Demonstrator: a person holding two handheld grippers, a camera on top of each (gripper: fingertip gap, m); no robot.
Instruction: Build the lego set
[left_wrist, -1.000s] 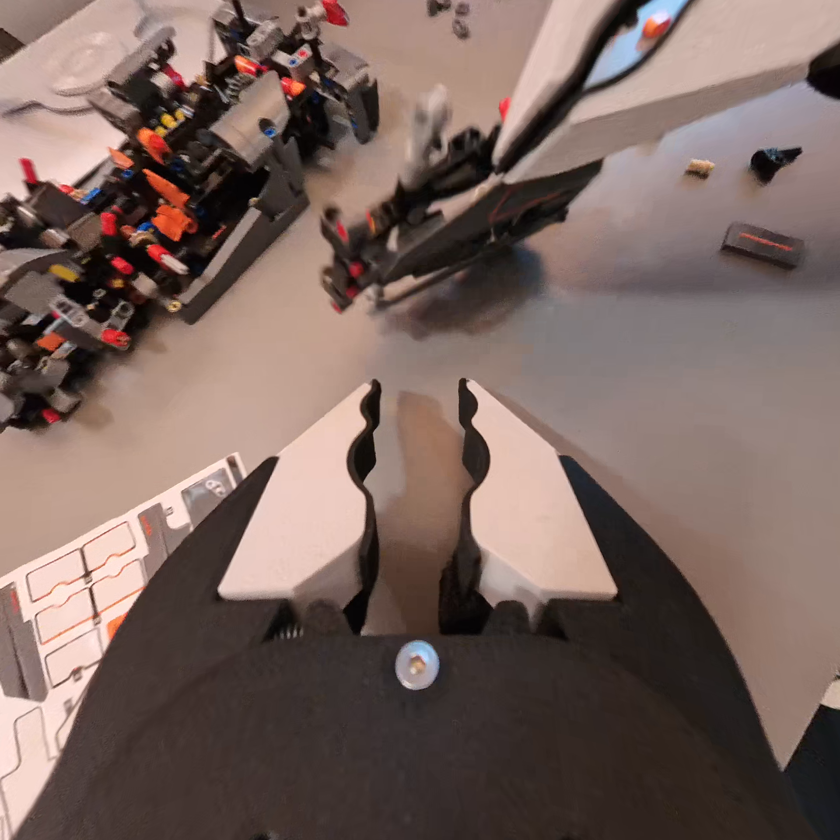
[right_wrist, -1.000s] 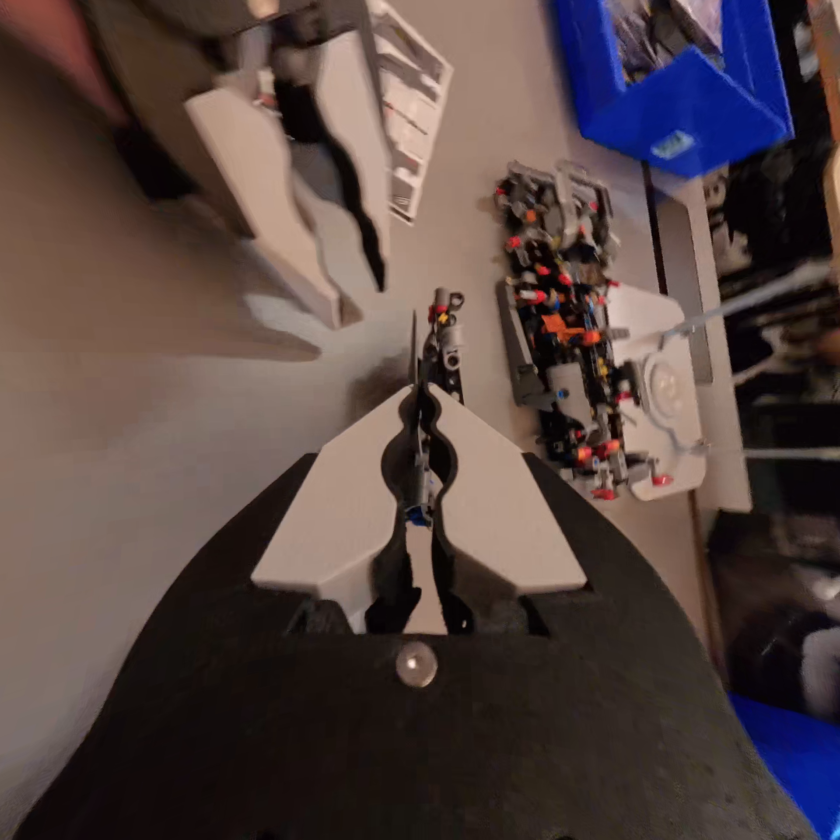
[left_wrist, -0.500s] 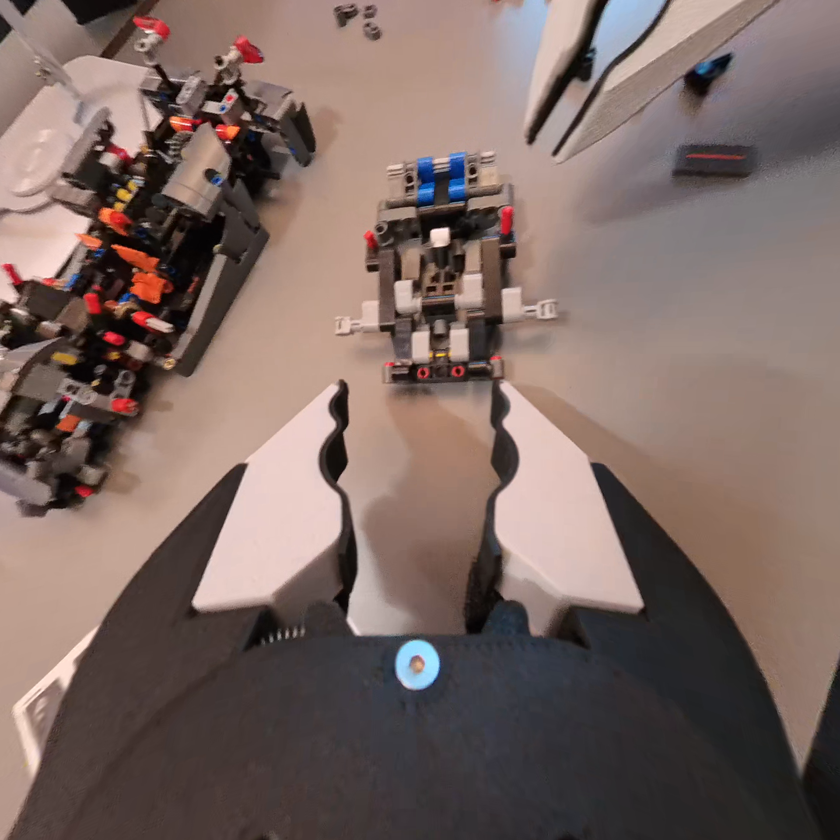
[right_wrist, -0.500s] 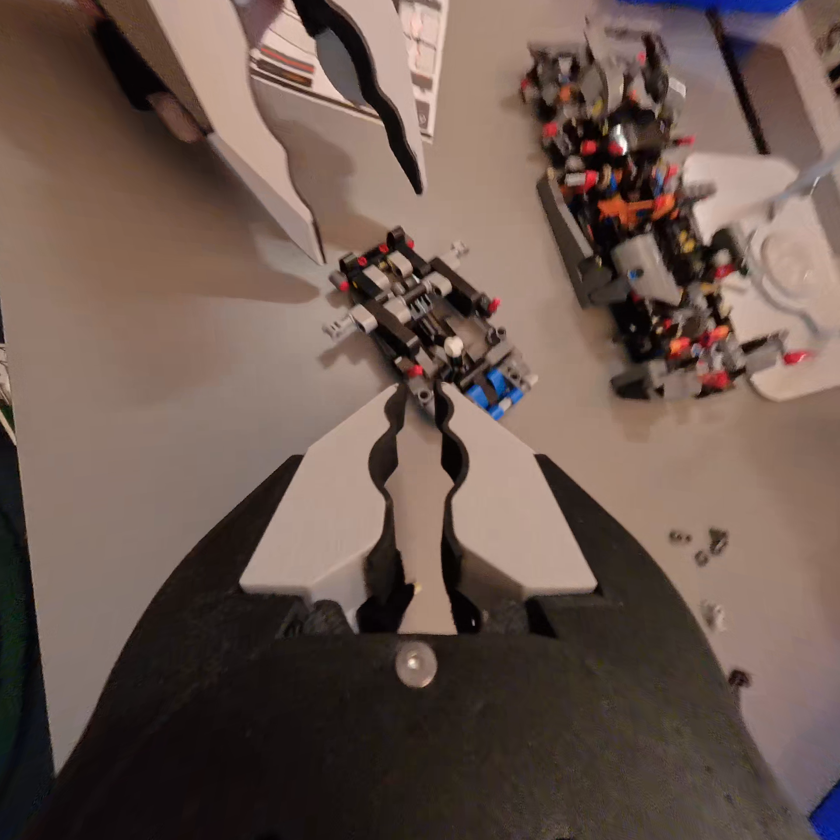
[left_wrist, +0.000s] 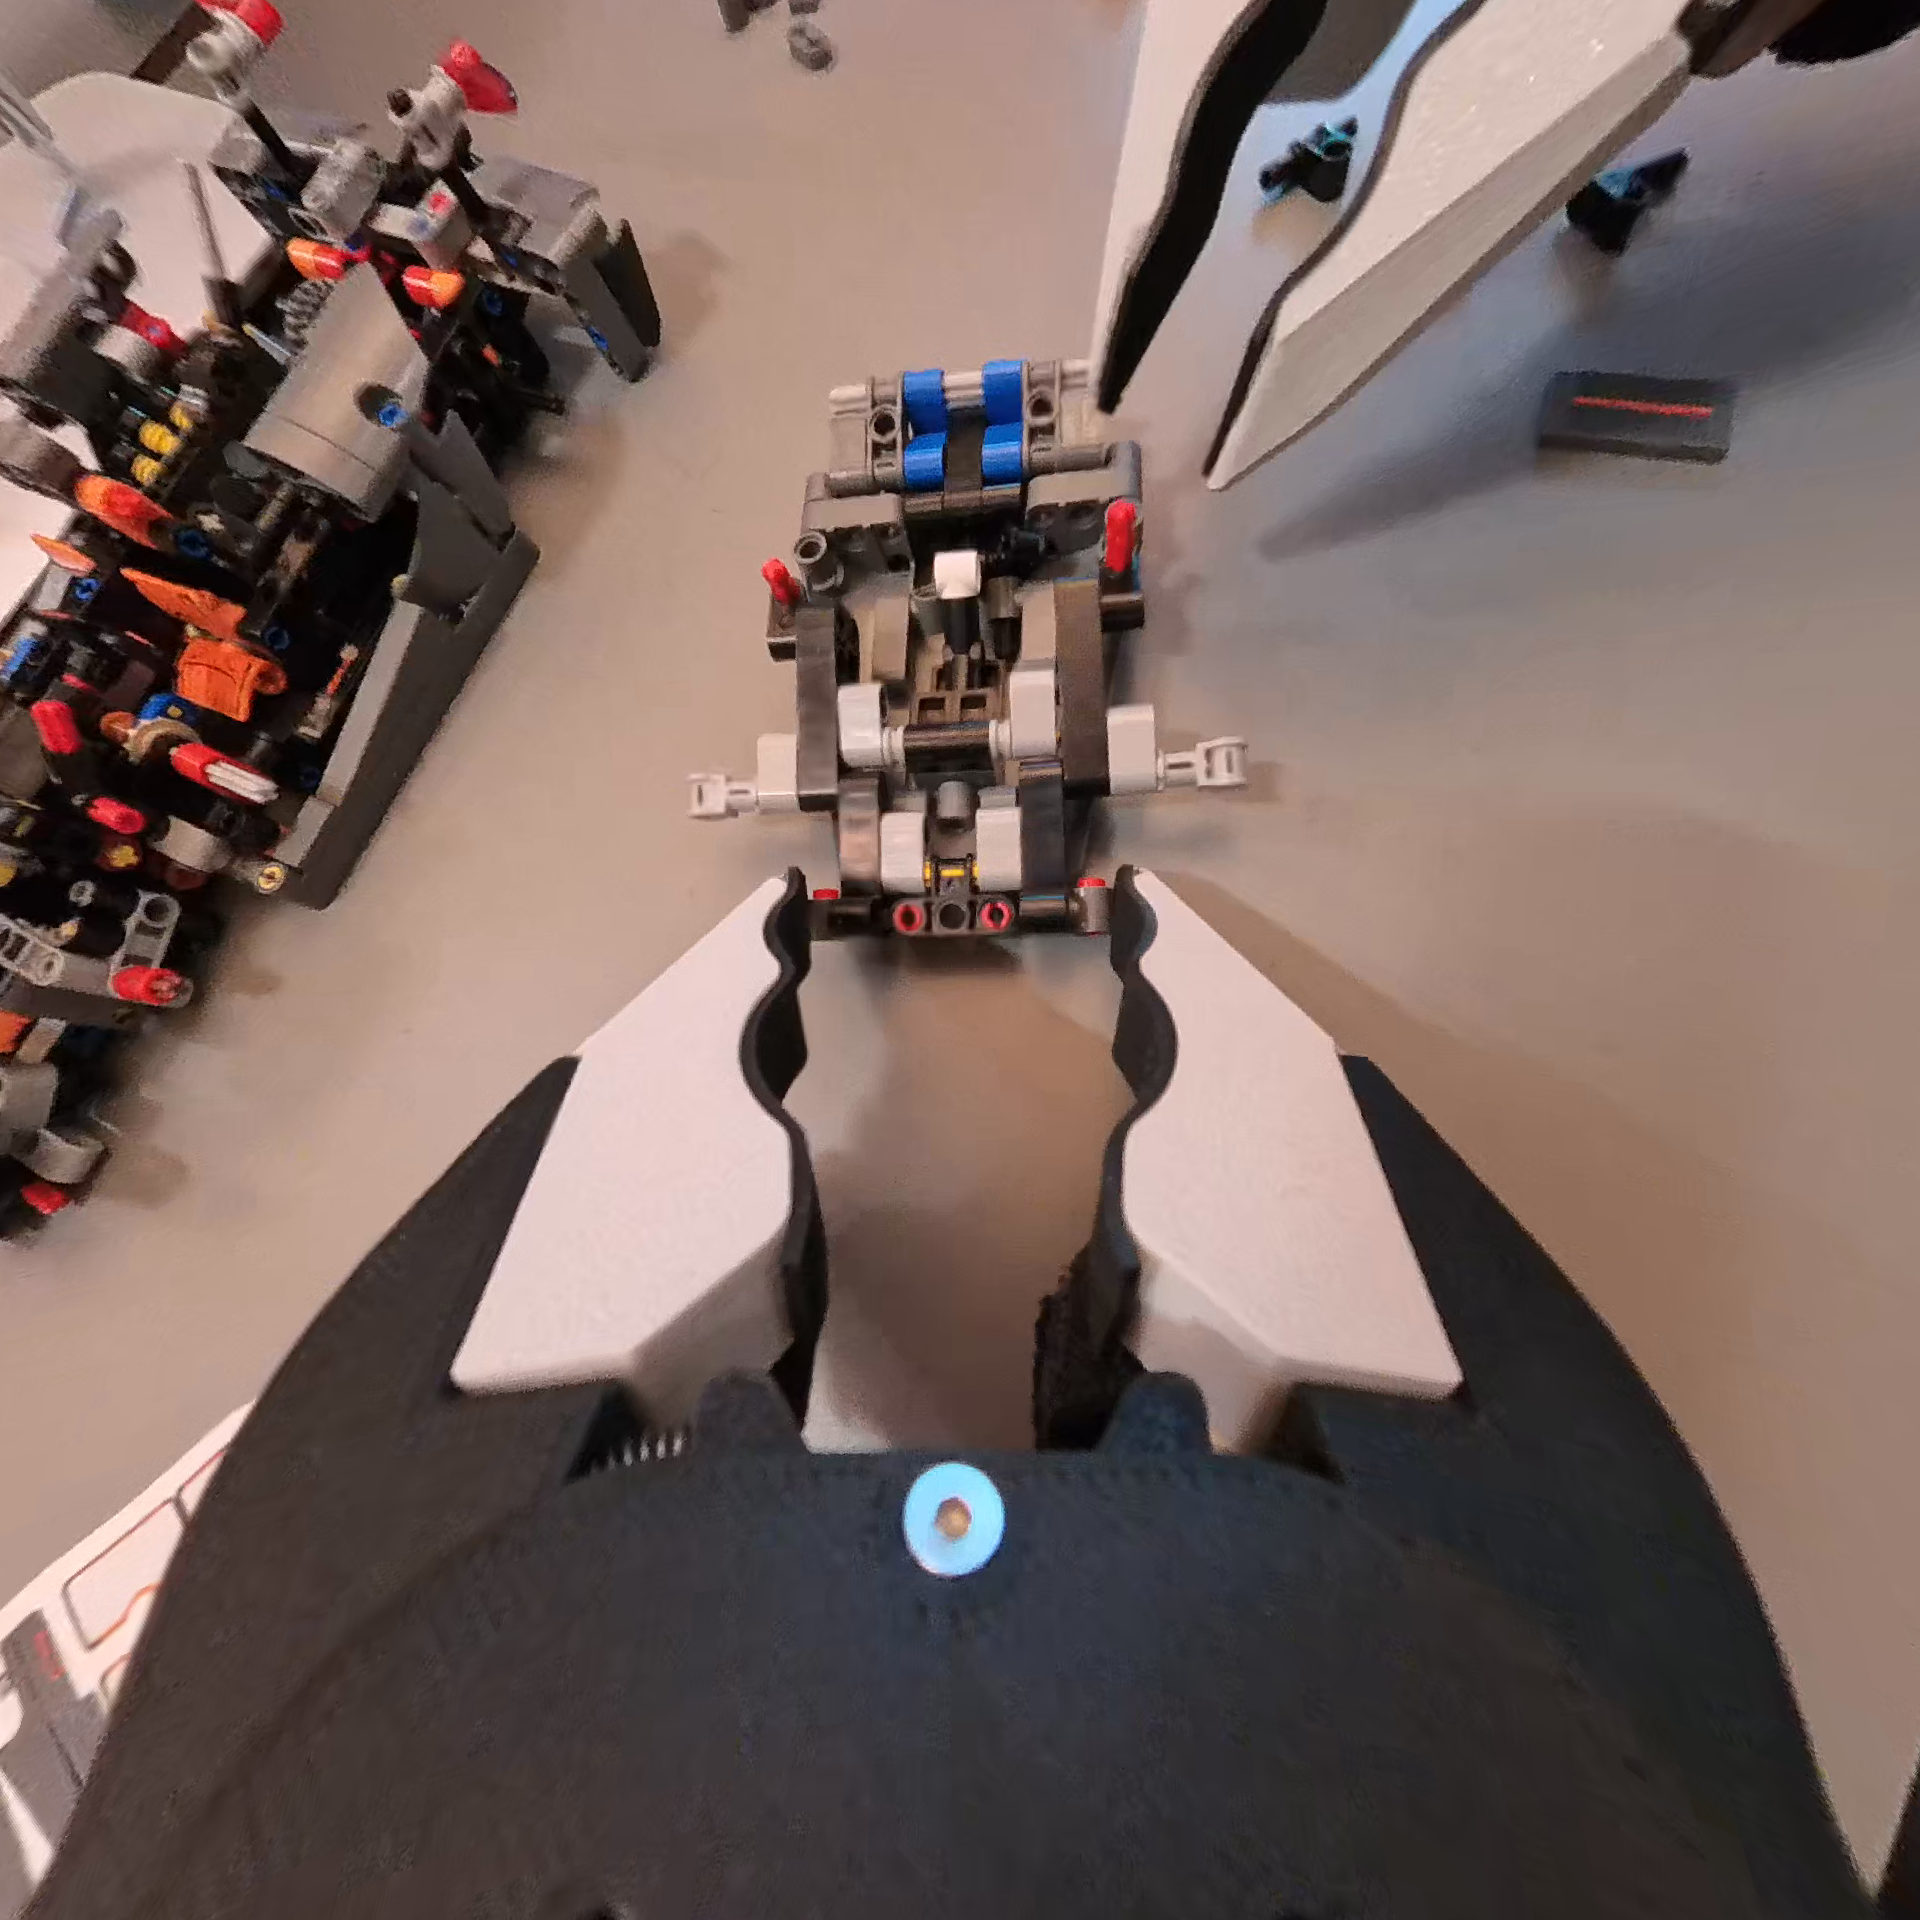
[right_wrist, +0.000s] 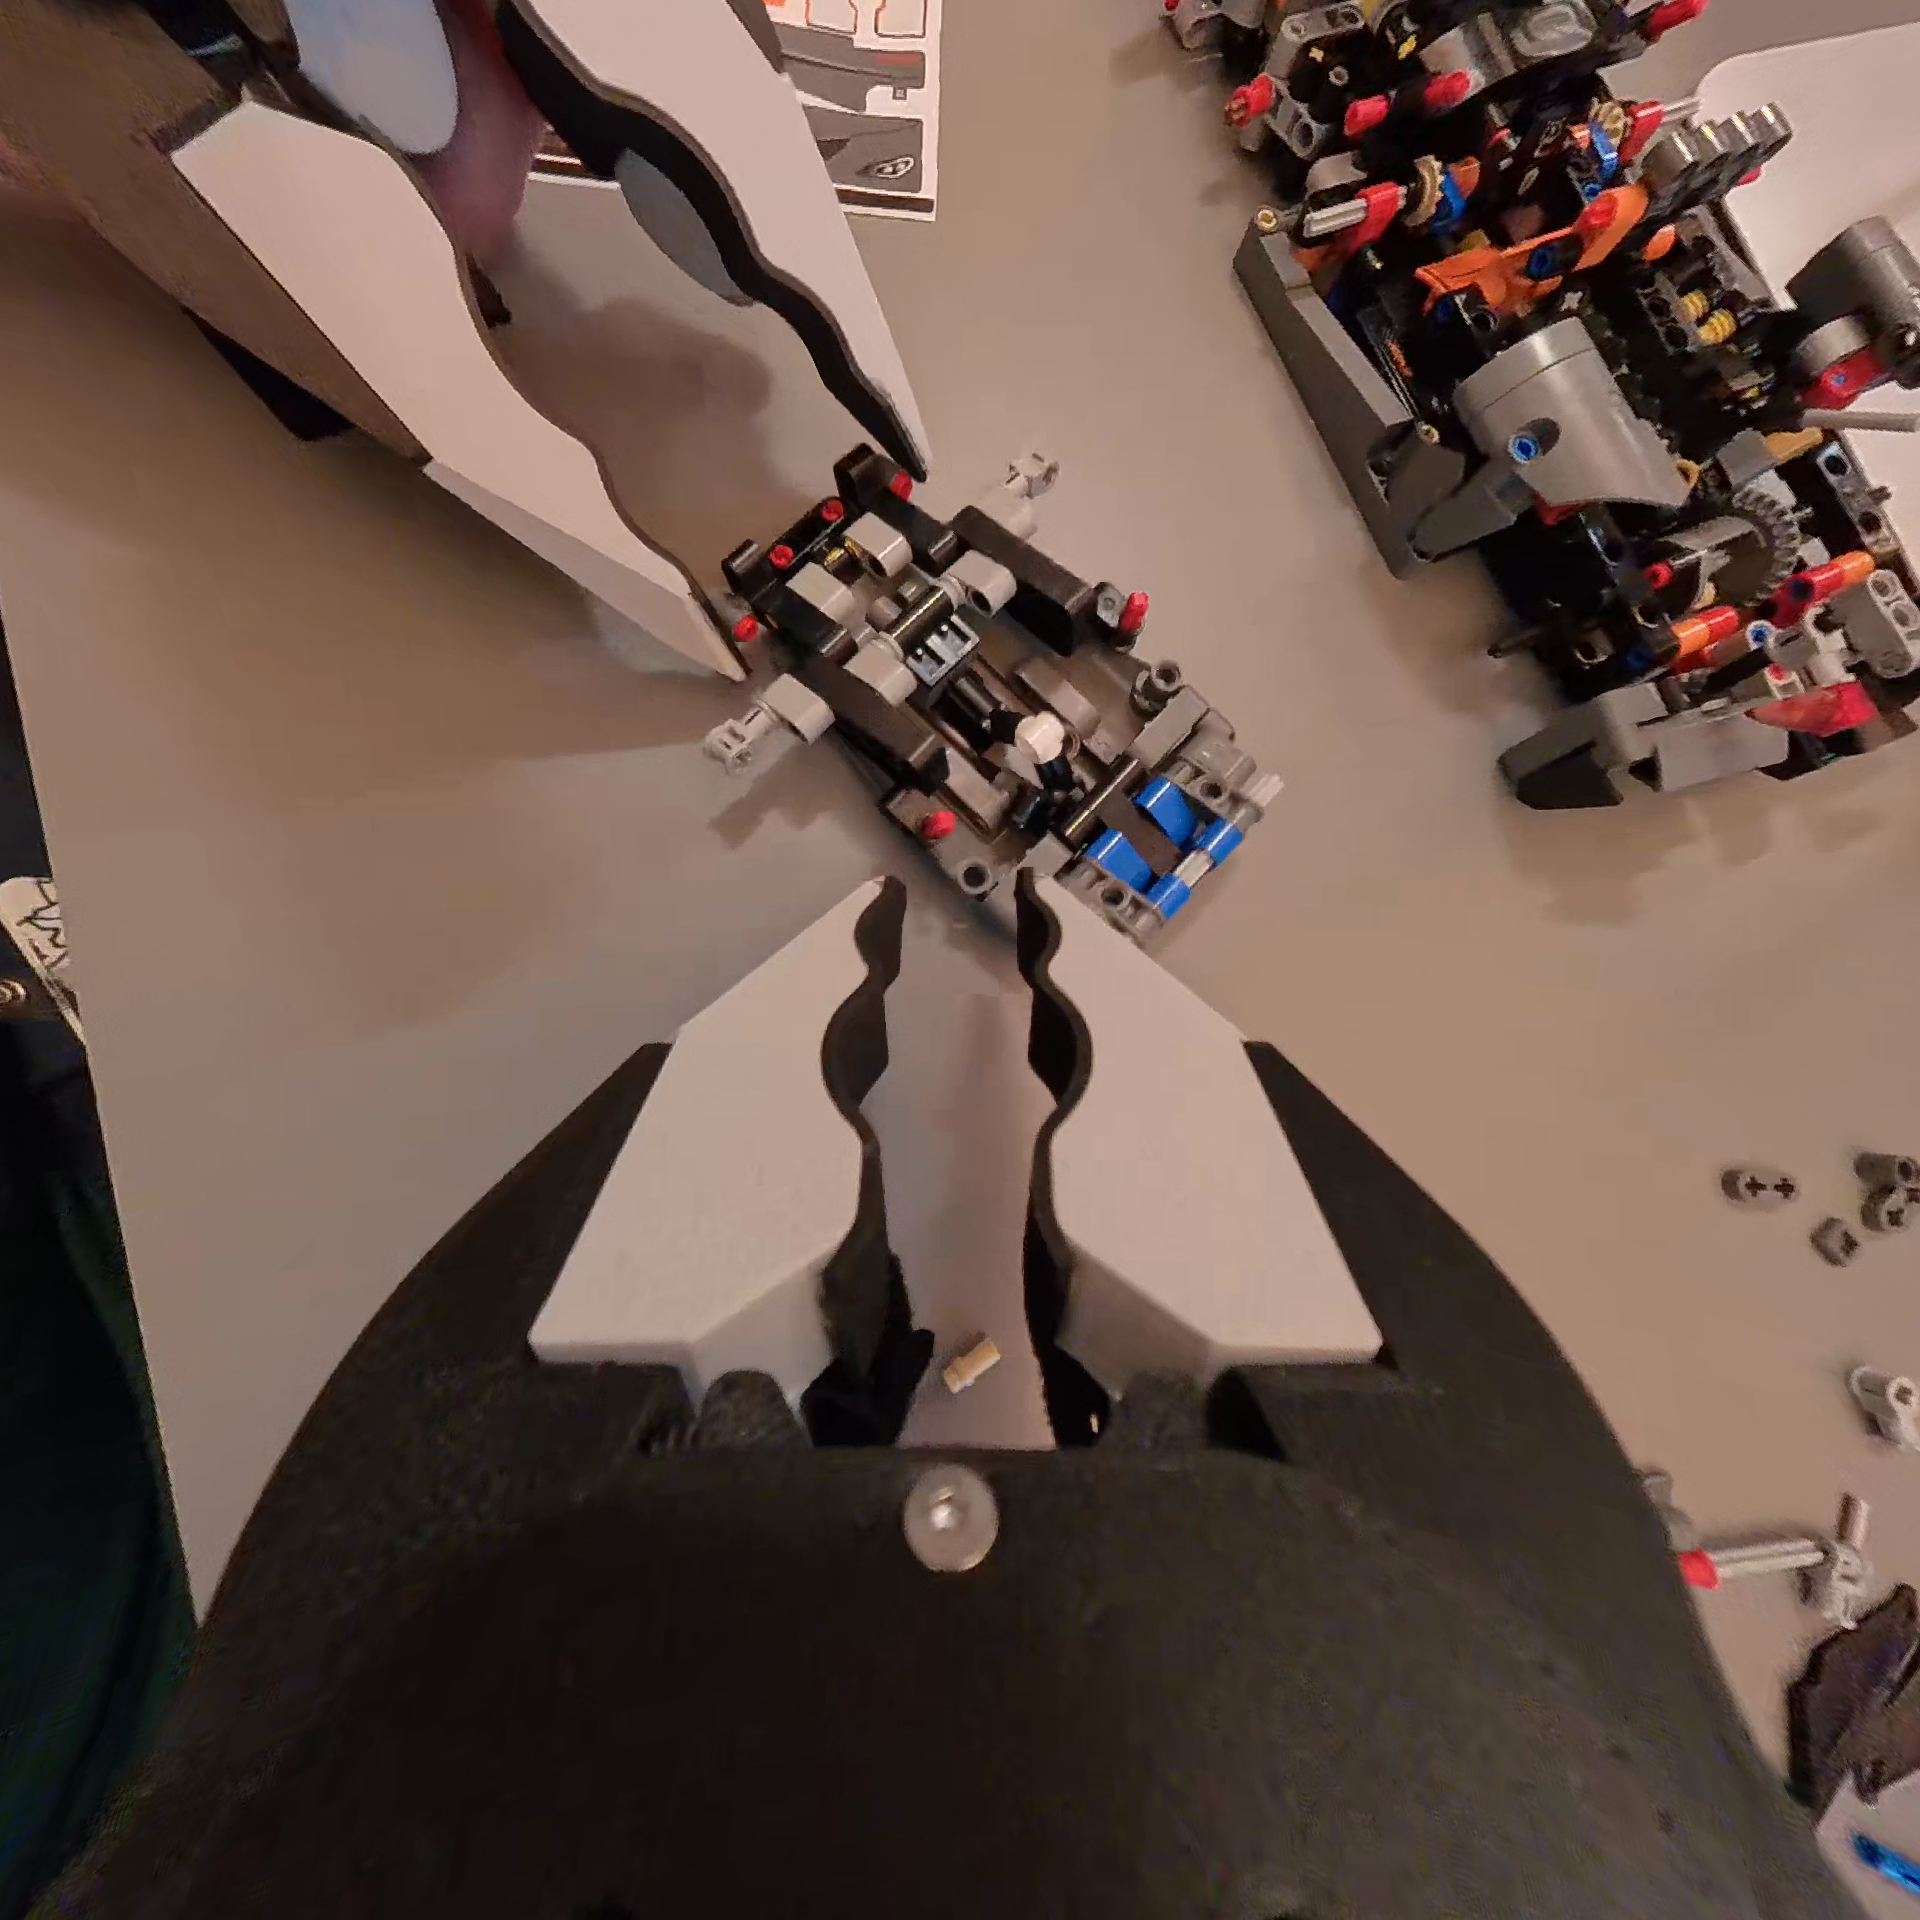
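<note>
Small lego assembly (left_wrist: 961, 665) between tool (left_wrist: 956, 914) tips

Between my left gripper's (left_wrist: 954, 914) fingers (left_wrist: 665, 1174) I see matt pale plastic faces edged with black, rough-looking wavy pads; the body behind is grainy black printed plastic with a shiny metal screw (left_wrist: 953, 1519). Just ahead of the tips, the small lego assembly (left_wrist: 961, 665) is smooth, slightly glossy plastic. It rests on a matt grey table (left_wrist: 1507, 935). Beyond my right gripper's (right_wrist: 954, 894) fingers lies a flat printed paper sheet (right_wrist: 862, 114).
</note>
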